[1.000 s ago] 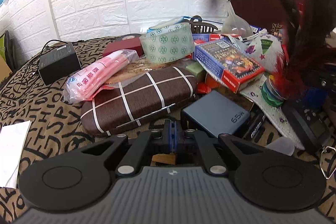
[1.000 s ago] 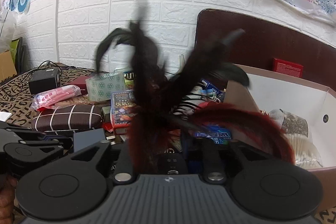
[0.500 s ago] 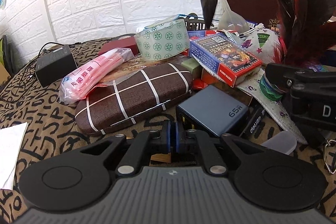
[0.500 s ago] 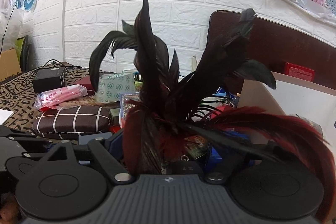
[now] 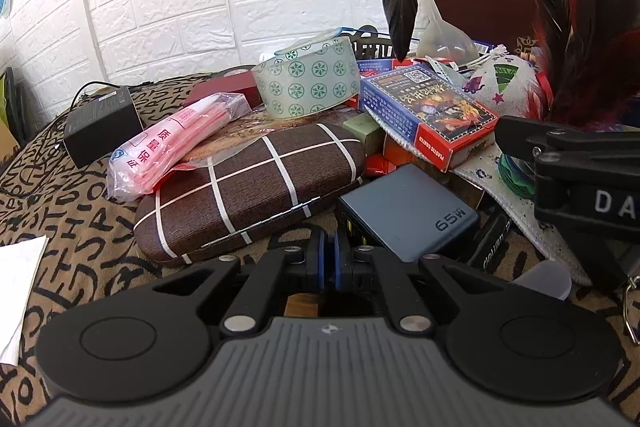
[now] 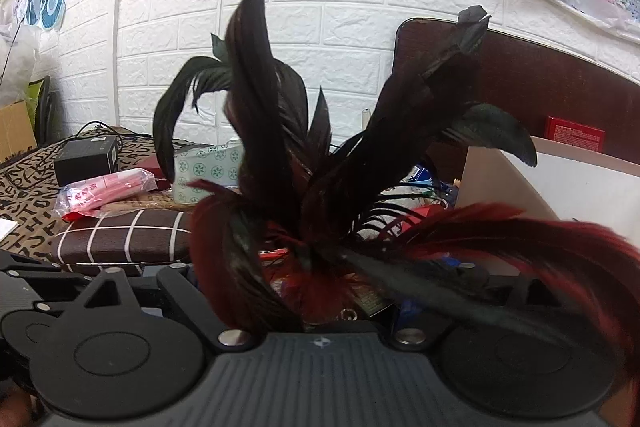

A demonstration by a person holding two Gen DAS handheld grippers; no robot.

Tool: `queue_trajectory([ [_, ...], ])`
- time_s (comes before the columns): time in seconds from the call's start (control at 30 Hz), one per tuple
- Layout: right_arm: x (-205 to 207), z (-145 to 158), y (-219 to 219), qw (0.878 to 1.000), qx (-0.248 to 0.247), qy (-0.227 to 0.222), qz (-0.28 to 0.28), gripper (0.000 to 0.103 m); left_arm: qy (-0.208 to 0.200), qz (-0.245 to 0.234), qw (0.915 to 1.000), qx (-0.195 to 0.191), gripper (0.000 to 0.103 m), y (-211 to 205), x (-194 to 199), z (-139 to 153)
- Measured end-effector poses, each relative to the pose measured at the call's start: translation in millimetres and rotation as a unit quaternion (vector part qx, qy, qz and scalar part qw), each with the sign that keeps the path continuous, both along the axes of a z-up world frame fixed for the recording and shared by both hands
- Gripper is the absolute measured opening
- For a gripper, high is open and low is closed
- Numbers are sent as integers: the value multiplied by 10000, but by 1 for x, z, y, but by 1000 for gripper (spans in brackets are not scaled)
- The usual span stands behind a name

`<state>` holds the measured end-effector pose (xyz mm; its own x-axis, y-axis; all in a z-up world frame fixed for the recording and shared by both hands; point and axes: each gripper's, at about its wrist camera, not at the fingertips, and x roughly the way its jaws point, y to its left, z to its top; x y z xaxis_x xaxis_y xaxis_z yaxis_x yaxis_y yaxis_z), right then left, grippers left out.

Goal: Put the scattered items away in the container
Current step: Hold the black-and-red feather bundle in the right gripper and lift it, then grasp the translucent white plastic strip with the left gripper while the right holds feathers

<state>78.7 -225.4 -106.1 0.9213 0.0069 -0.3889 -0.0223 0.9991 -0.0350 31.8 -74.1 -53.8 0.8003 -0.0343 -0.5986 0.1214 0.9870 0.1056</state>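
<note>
left wrist: low, close, facing wall over clutter | right wrist: low, feathers (image 6: 280, 155) fill view | shared: glasses case (image 5: 248, 195), tape roll (image 5: 306, 83)

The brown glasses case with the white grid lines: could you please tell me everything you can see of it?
The brown glasses case is a rounded oblong hard case covered in what looks like woven brown fabric, crossed by thin white lines forming a grid. It is closed, its seam visible along the near edge, and it lies flat though slightly slanted on the letter-patterned cloth. A pink plastic packet overlaps its far left end, and a grey charger block sits against its right end. The right wrist view shows its long side.
</note>
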Motion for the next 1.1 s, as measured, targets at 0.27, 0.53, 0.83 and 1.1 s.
queue_trajectory([
  [0.27, 2, 2, -3, 9993, 231, 207, 219, 15, 80, -157, 9995, -274, 4, 9, 5, 1],
  [0.53, -10, 7, 0, 9992, 143, 171, 320, 14, 82, -488, 9972, -562, 3, 21, -2, 5],
  [0.83, -14, 8, 8, 9990, 122, 168, 387, 14, 33, -1608, 9858, -491, 37, 24, -26, 8],
  [1.1, -19, 13, 15, 9990, 79, 110, 432, 14, -27, -2504, 9681, 68, 52, 19, -40, 14],
])
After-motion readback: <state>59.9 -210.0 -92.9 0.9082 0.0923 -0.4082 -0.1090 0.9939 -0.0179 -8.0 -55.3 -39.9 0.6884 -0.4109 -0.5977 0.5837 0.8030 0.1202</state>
